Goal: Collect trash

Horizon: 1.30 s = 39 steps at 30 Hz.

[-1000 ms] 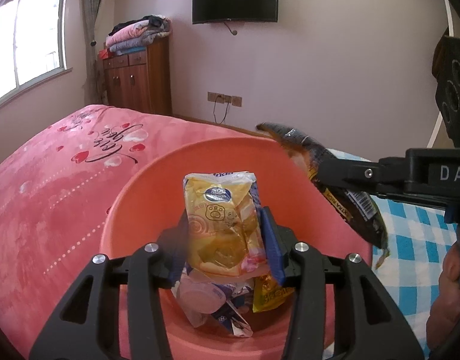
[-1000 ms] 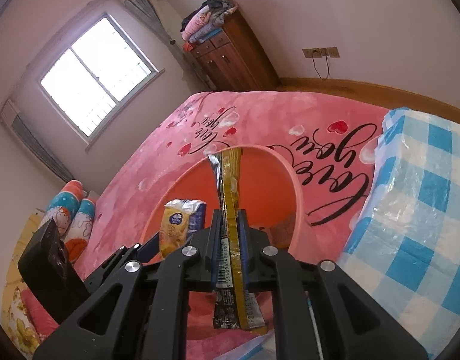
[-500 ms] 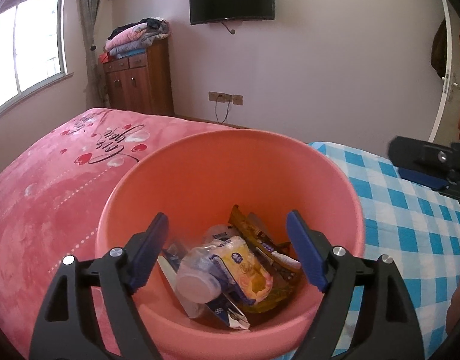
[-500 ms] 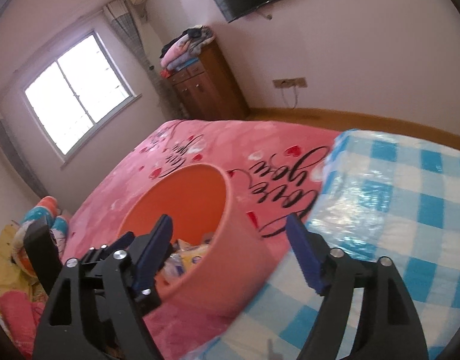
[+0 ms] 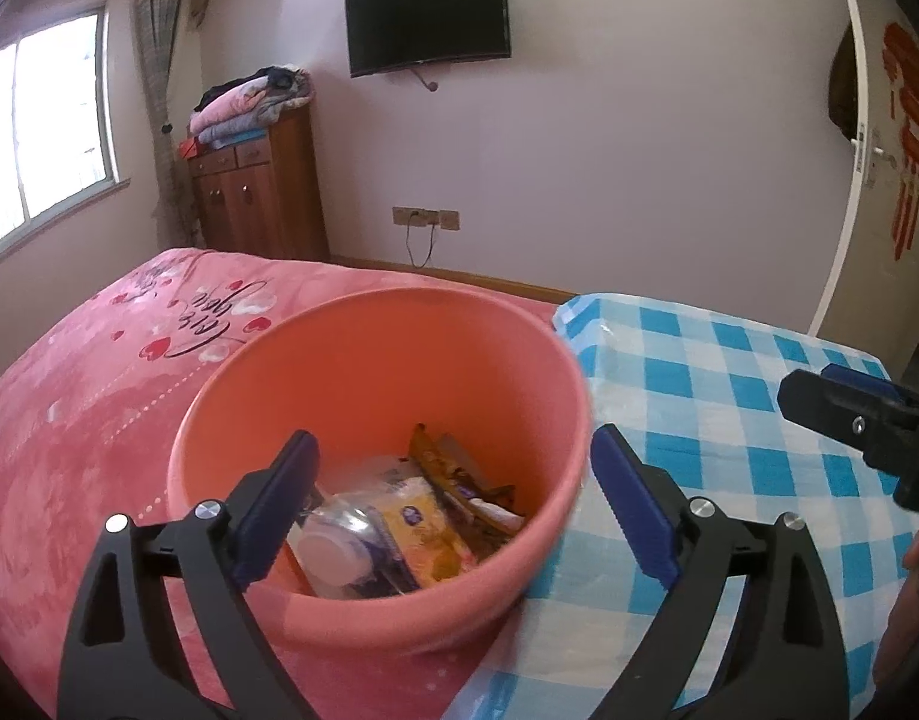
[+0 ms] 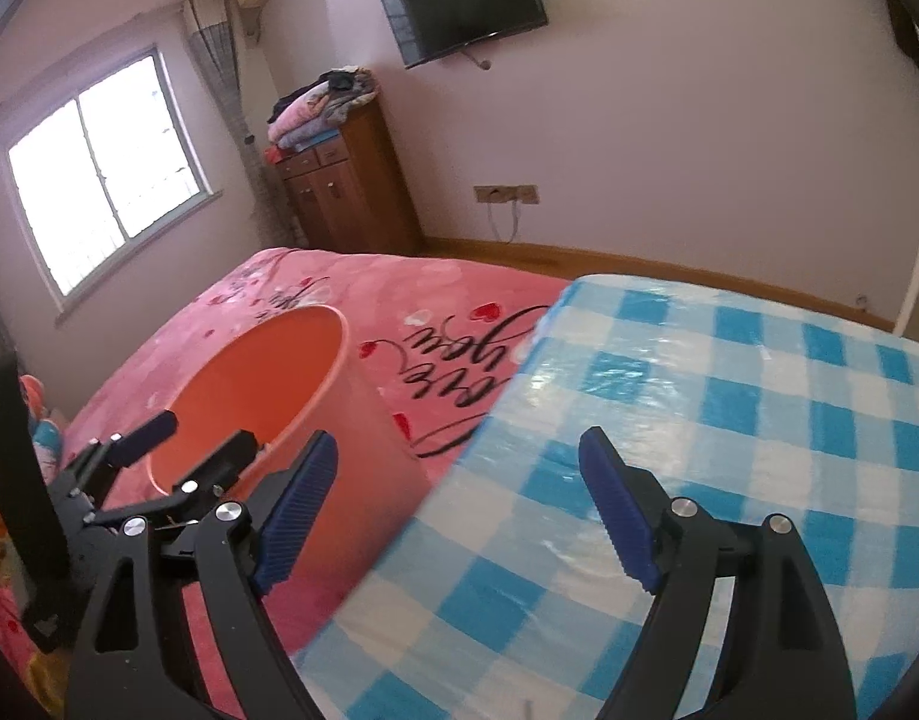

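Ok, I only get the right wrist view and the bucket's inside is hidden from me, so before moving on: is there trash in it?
Observer: Yes. The left wrist view looks down into the orange bucket, and a yellow packet lies at the bottom.
Operator: Only that one?
Observer: No. A dark snack wrapper lies just right of the packet, its top end against the far wall.
Operator: Anything left of the packet?
Observer: A clear plastic cup lies on its side there.
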### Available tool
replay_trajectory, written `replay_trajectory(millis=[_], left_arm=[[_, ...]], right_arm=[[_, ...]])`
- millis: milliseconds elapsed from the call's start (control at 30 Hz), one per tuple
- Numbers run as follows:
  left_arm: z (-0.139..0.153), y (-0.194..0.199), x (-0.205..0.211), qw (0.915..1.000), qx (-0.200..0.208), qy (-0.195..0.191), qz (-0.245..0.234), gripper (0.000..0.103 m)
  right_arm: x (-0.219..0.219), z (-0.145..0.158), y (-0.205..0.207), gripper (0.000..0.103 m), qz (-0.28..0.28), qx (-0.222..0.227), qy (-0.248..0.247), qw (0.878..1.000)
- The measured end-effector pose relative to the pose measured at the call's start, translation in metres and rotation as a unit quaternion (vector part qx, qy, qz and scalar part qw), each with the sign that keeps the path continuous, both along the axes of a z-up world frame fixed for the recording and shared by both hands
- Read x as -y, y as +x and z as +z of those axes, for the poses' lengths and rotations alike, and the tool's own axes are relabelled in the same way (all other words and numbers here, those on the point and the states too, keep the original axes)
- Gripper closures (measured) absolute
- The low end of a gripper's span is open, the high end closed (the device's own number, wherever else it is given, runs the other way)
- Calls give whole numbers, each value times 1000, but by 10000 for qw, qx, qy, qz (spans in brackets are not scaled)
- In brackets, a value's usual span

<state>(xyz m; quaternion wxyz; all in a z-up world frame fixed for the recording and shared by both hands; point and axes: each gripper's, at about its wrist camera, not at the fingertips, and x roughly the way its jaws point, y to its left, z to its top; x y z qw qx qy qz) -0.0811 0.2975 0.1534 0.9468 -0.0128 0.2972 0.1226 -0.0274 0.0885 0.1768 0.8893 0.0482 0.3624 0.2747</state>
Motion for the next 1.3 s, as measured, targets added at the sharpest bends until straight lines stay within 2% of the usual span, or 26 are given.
replay_trajectory(millis=[200,300,500,733,1300], left_arm=[[4,-5,26,9996,27,-66,-267,9],[4,-7,40,9994,28,-13,-357,8],[3,-9,68,9982,31,-32,-604,8],[0,-11,103,9954,9,-151,-944,8],[-13,-15,196,9865,-79,-160,-1629,8]], right_arm=[[27,2,-14,21,-292,272,-256,9989],[41,4,-22,11,-456,410,-372,9974],[70,3,-40,11,-739,681,-631,9929],[111,-4,-57,11,-1124,705,-752,9883],[213,-22,-97,11,-2152,556,-866,9711]])
